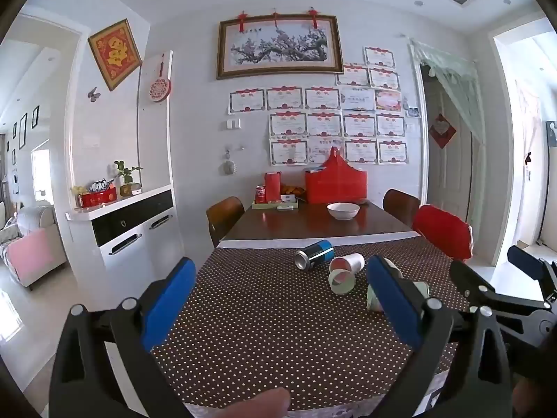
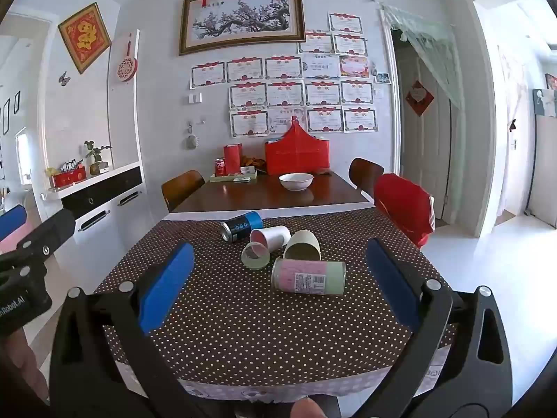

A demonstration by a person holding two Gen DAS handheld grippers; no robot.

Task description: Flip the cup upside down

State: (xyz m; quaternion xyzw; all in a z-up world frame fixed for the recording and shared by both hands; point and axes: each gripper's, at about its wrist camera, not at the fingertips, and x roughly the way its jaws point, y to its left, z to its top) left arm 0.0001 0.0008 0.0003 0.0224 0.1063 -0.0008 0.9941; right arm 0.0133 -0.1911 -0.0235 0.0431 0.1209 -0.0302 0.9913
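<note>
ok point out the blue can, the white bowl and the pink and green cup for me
blue can (image 2: 242, 229), right wrist view, on its side wall, lying down
white bowl (image 2: 296, 181), right wrist view, on its outer wall
pink and green cup (image 2: 308, 277), right wrist view, on its labelled side, lying down

4 cups (image 2: 308, 276) and 1 can (image 2: 241, 230) lie clustered on the tablecloth (image 2: 216, 313), bowl (image 2: 296, 181) behind.

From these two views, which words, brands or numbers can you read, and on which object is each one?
"nRobot.AI": on the left gripper body, start cut off by the picture edge.
Red can on the far tray: white script, too blurred to read.
Pink and green cup: barcode label too small.
Wall certificates: unreadable.
</note>
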